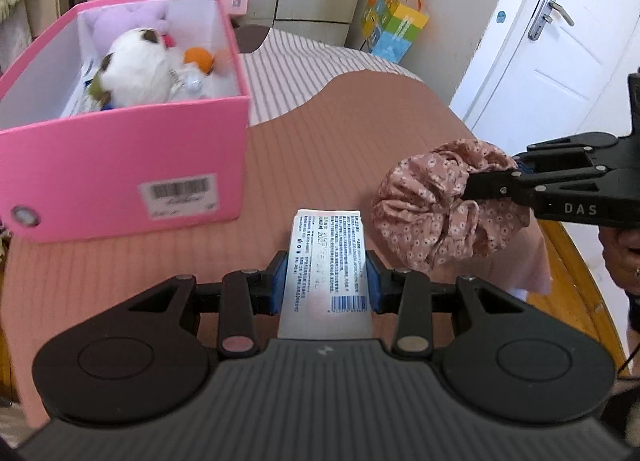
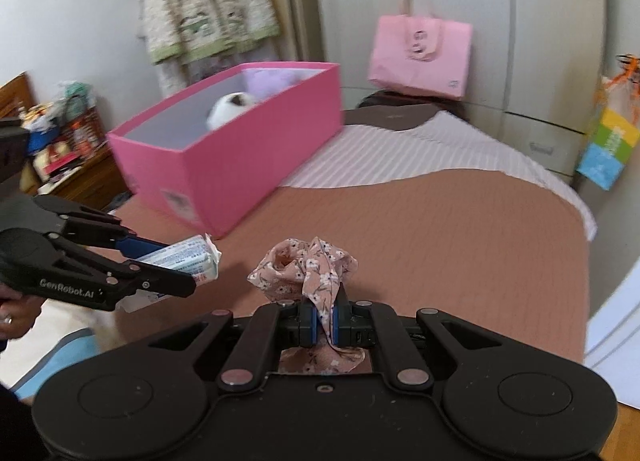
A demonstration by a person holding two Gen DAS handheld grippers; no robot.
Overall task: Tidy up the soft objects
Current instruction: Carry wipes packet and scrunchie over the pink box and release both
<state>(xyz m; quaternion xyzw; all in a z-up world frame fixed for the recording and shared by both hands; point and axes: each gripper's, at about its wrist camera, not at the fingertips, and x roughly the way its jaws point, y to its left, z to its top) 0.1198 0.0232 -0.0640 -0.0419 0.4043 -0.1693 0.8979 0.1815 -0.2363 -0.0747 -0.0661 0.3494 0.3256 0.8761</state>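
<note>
The bed [image 1: 352,149], spread with a brown ribbed cover and a pale striped sheet toward its far end, fills both views. At 12 o'clock beyond it stands a run of cream wardrobe doors [image 2: 460,21], with a white room door [image 1: 560,41] at 2 o'clock in the left wrist view. A patterned garment [image 2: 204,1] hangs on the wall at 11 o'clock in the right wrist view, above a cluttered wooden stand [image 2: 68,149] at 9 o'clock.

On the bed at 10 o'clock from the left claw sits the pink box [image 1: 124,165], open on top, barcode label on its near wall. Inside lie a white plush toy [image 1: 136,69], a lilac plush [image 1: 128,19] behind it and a small orange toy [image 1: 198,59]. A pink paper bag [image 2: 420,55] stands behind the box, and a colourful gift bag [image 1: 396,29] hangs at 1 o'clock.

Nothing lies on the cover between either claw and the box's near wall.

The right claw [image 2: 325,327] is closed tight on a floral scrunchie [image 1: 440,205], which bunches out ahead of its tips above the bed. The left claw [image 1: 326,285] grips a white printed packet [image 1: 326,261] across its width between blue pads [image 1: 280,285], jaws partly closed around it. The scrunchie hangs just beside the packet, at its 2 o'clock.
</note>
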